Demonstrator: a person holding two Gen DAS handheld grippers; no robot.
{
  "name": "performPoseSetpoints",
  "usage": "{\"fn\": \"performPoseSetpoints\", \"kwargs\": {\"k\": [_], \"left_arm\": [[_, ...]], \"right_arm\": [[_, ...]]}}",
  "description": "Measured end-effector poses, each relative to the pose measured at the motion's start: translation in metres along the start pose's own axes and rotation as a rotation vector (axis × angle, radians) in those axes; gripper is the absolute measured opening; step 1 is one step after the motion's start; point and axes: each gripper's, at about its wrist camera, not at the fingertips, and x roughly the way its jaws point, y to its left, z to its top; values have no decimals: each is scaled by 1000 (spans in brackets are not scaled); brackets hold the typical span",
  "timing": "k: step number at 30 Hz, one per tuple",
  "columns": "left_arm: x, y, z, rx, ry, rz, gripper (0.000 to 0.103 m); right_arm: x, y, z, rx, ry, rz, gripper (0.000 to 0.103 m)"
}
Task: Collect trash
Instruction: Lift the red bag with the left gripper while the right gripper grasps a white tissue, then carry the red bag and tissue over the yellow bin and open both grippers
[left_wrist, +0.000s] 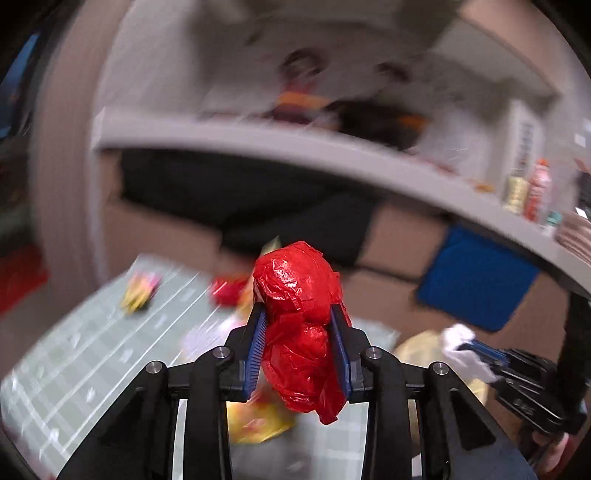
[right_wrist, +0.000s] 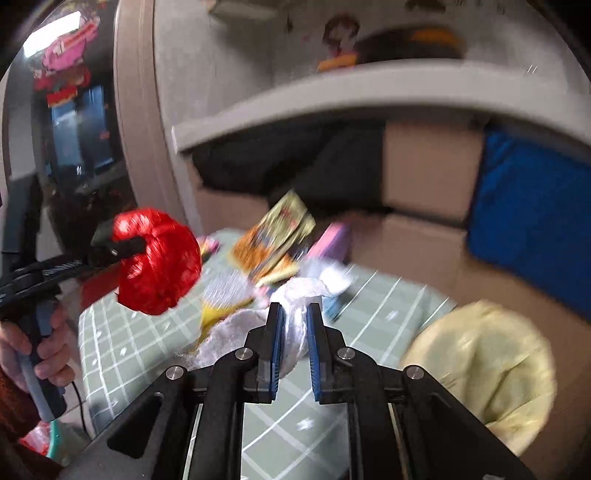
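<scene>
My left gripper (left_wrist: 298, 314) is shut on a crumpled red plastic bag (left_wrist: 301, 325), held above the green checked table (left_wrist: 74, 369). The right wrist view shows that same red bag (right_wrist: 159, 262) at the left, in the left gripper (right_wrist: 122, 243) with a hand on its handle. My right gripper (right_wrist: 295, 314) is shut on a wad of white tissue (right_wrist: 295, 332); it appears at the right of the left wrist view as the right gripper (left_wrist: 476, 349) with the white wad (left_wrist: 461, 347). More wrappers, yellow (left_wrist: 258, 421) and orange-yellow (right_wrist: 277, 240), lie on the table.
A pale yellow bag (right_wrist: 484, 369) stands off the table's right edge. Behind are cardboard boxes (right_wrist: 432, 170), a blue cloth (right_wrist: 532, 221) and a grey shelf (left_wrist: 295, 147) with bottles (left_wrist: 528, 192) on it. Everything beyond the grippers is blurred.
</scene>
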Motion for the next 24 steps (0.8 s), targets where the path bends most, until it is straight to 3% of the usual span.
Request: {"fn": "performPoseSetpoints", "kwargs": {"k": [5, 9, 15, 19, 24], "left_arm": [[23, -67, 14, 76, 3, -202, 34], [58, -110, 4, 101, 56, -303, 35], [123, -147, -21, 89, 178, -318, 35], [149, -164, -41, 122, 227, -285, 35], [176, -175, -66, 100, 325, -304, 35]], "right_arm": [[-45, -47, 18, 28, -90, -136, 12], [-65, -81, 17, 69, -107, -236, 12], [-69, -123, 5, 142, -84, -310, 13], [-59, -141, -8, 173, -44, -329, 13], [-43, -160, -25, 212, -2, -329, 13]]}}
